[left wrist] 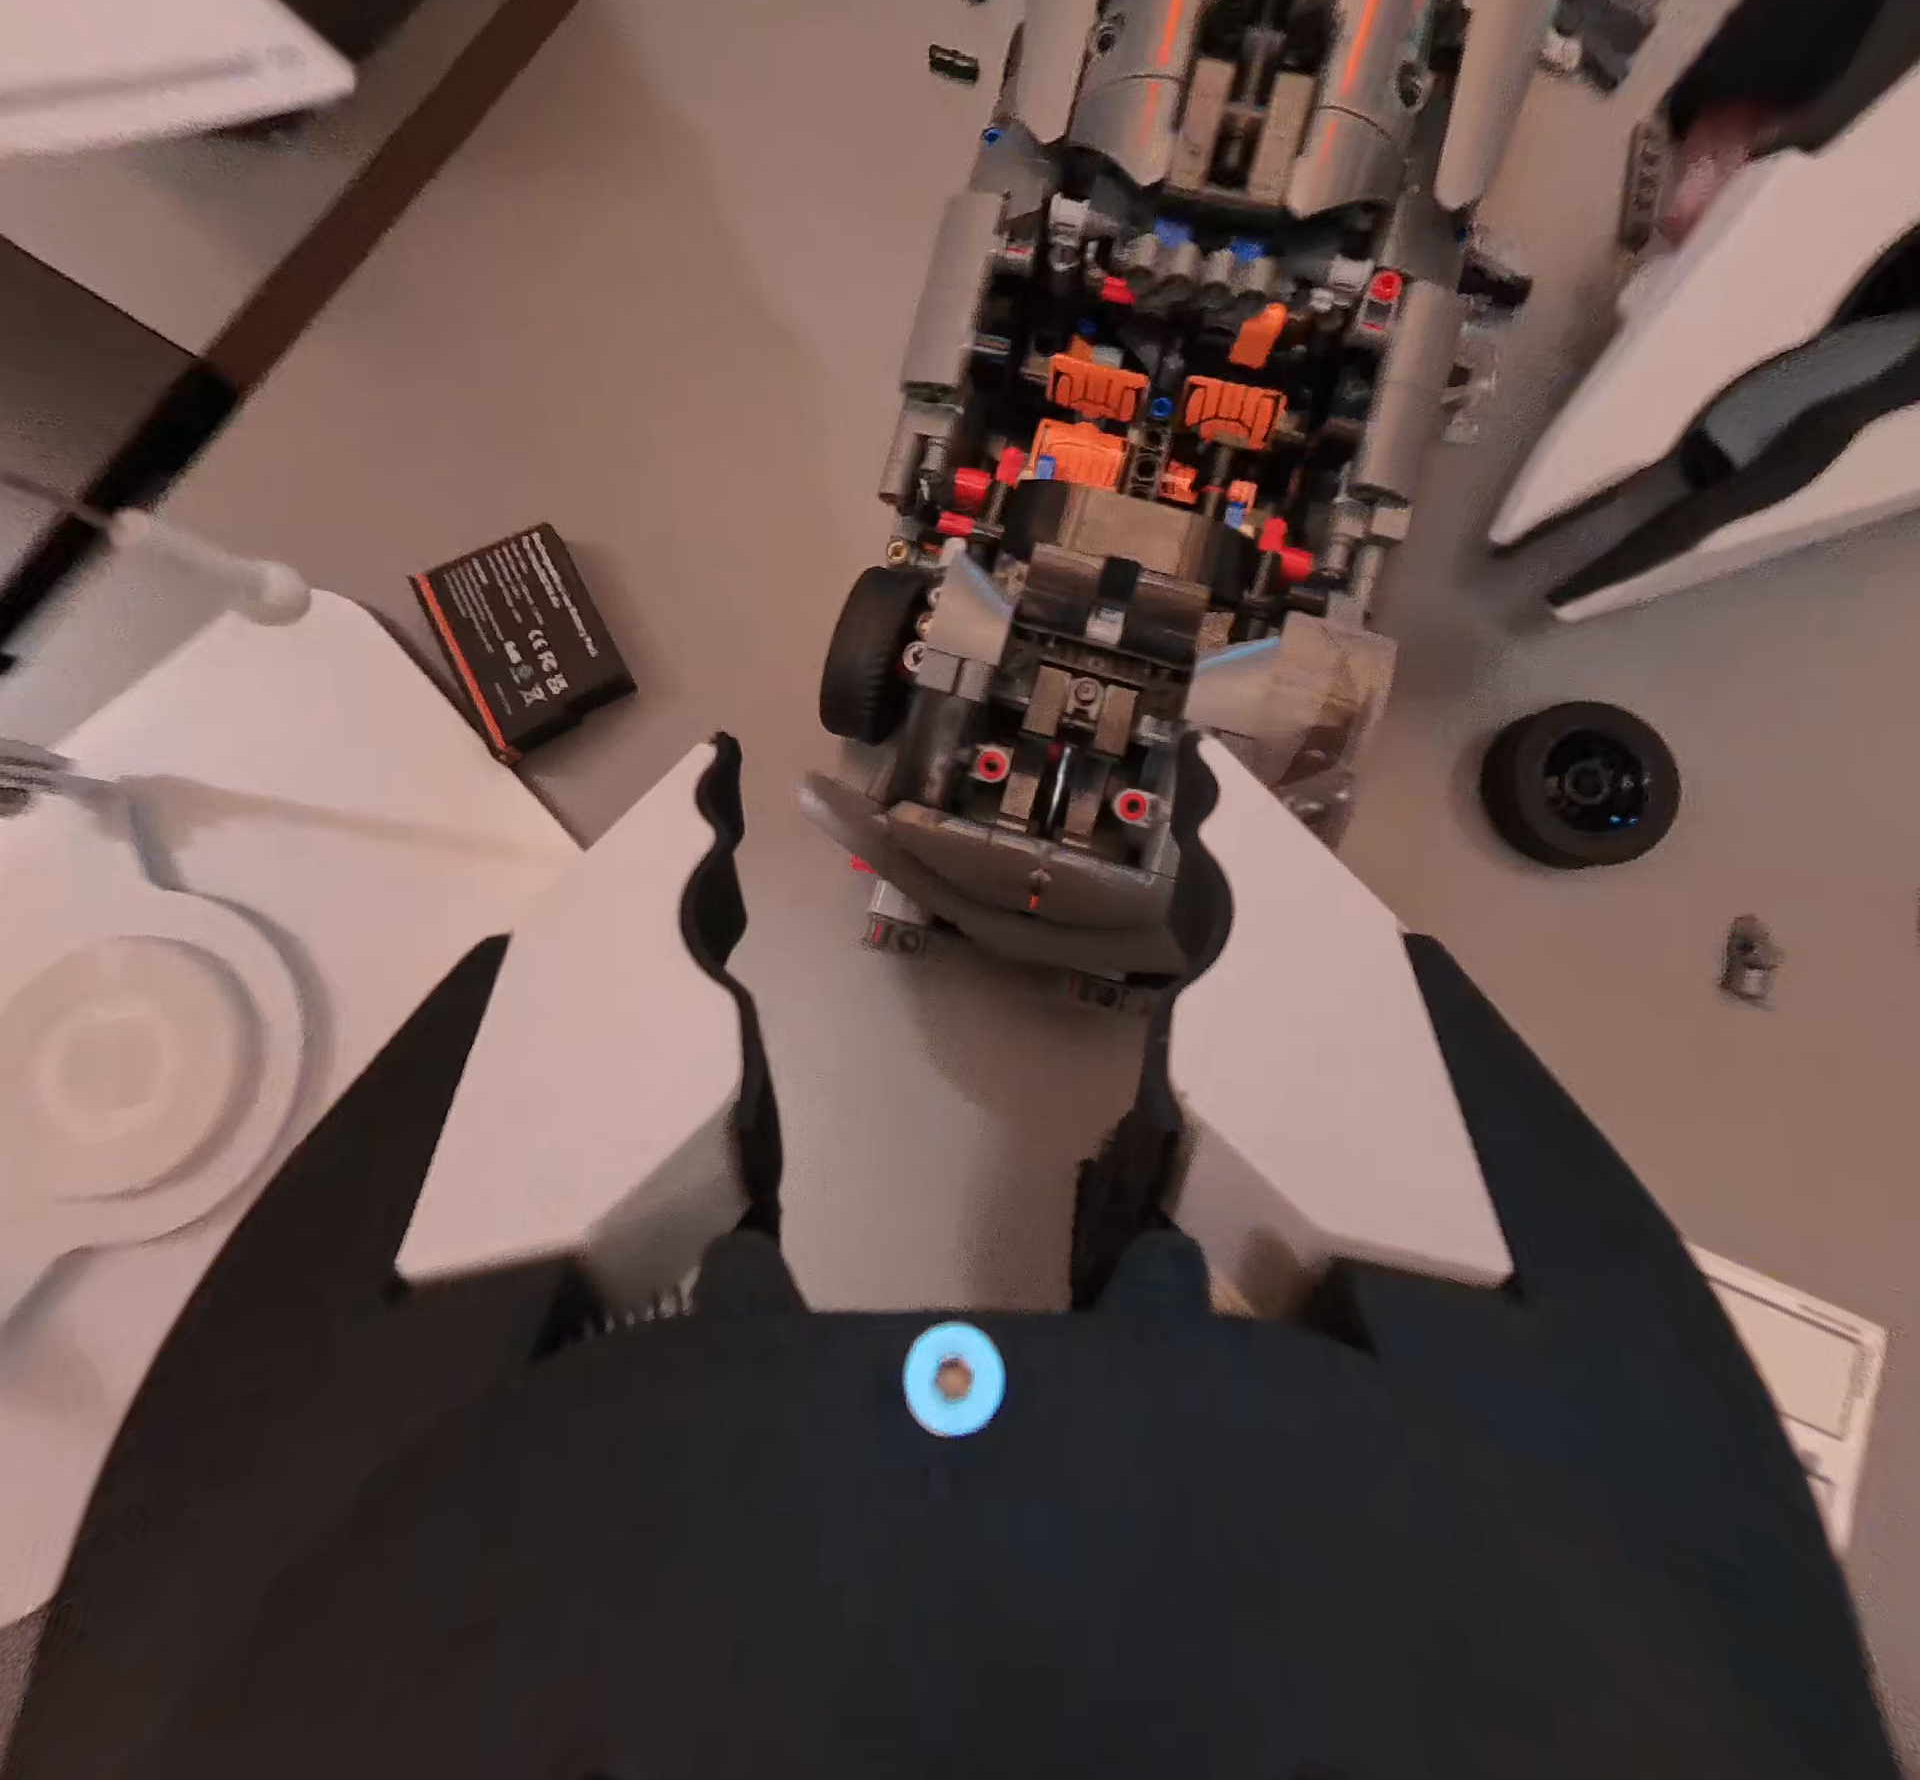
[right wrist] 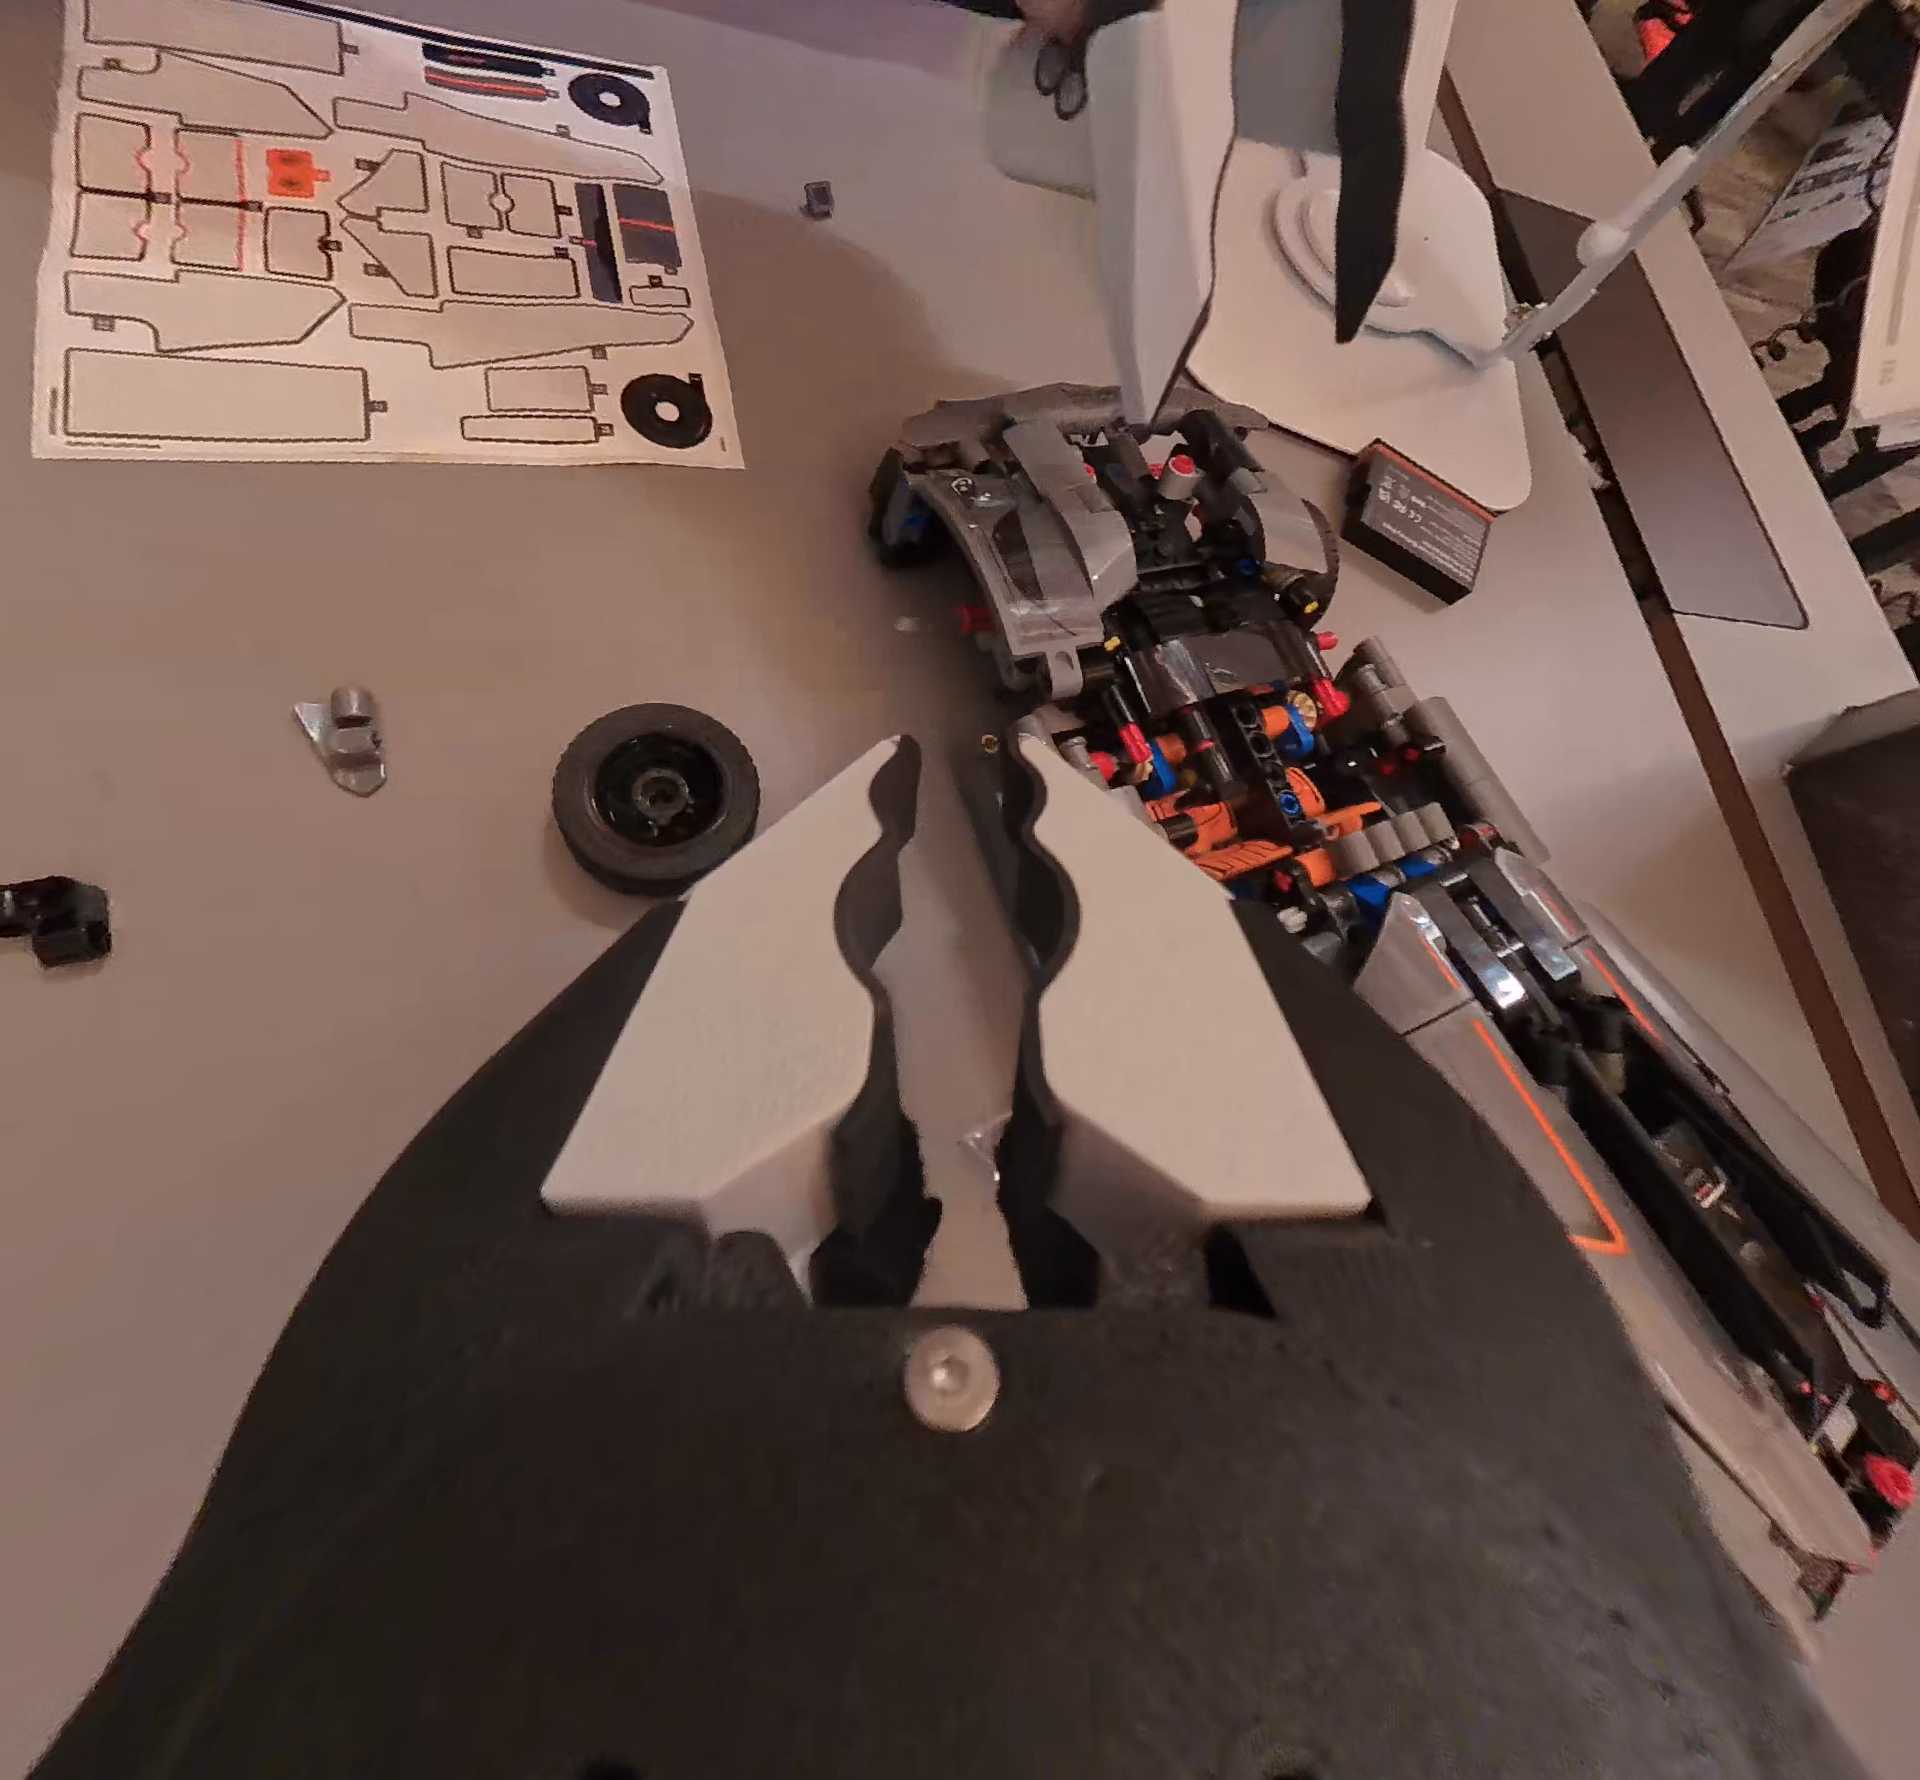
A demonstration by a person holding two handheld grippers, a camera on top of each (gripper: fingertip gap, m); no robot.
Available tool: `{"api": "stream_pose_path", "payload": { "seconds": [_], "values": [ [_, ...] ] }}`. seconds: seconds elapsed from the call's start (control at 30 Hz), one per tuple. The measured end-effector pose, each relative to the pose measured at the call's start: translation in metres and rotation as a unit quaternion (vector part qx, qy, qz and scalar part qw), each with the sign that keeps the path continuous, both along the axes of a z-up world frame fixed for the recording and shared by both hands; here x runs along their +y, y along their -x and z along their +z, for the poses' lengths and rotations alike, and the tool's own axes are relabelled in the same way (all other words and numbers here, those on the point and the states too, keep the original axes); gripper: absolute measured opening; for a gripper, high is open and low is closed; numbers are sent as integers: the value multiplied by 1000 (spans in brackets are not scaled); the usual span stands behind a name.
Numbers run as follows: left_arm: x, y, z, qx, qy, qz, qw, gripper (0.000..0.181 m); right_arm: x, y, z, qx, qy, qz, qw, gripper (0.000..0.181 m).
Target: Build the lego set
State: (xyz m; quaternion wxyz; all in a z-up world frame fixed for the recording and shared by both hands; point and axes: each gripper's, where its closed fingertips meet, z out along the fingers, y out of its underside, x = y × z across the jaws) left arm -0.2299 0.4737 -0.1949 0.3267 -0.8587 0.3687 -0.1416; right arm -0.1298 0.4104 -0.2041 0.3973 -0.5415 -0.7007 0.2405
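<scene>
A long grey, black and orange lego car [left wrist: 1143, 380] lies on the grey table [left wrist: 644, 296]. It has one black wheel [left wrist: 873, 655] mounted at its front left. My left gripper [left wrist: 961, 764] is open and its fingers straddle the car's nose; the right finger touches the nose. In the right wrist view the left gripper [right wrist: 1247, 380] comes down on the front of the car [right wrist: 1226, 722]. My right gripper [right wrist: 964, 754] is narrowly open and empty, low beside the car's middle. A loose black wheel [right wrist: 655, 795] lies left of it and also shows in the left wrist view [left wrist: 1579, 785].
A sticker sheet [right wrist: 384, 224] lies at the far left. A small grey piece [right wrist: 348, 738] and a black piece [right wrist: 57, 920] lie left of the loose wheel. A black battery pack [right wrist: 1418, 520] and a white lamp base [right wrist: 1455, 400] sit beyond the car's nose. From my right tips it is roughly 6 centimeters to the loose black wheel [right wrist: 655, 795]; from my left, 12 centimeters.
</scene>
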Motion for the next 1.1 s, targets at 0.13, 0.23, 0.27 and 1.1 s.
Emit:
{"api": "stream_pose_path", "payload": {
  "seconds": [0.13, 0.23, 0.27, 1.1],
  "values": [
    [3, -1, -22, -39, 66, 0, 997, 73, 3, -2, -4, -5, 9, -9, 1000, 16],
    [1, -4, -40, -43, 93, -8, 995, 70, 6, -4, -4, 1, 17, -13, 1000, 14],
    [1, -8, -42, -62, 99, -12, 993, 70, 6, -4, -3, 5, 21, -13, 1000, 14],
    [-46, -58, -42, -180, 135, -23, 974, 45, -6, -32, -10, -33, 82, 69, 994, 23]
  ]
}}
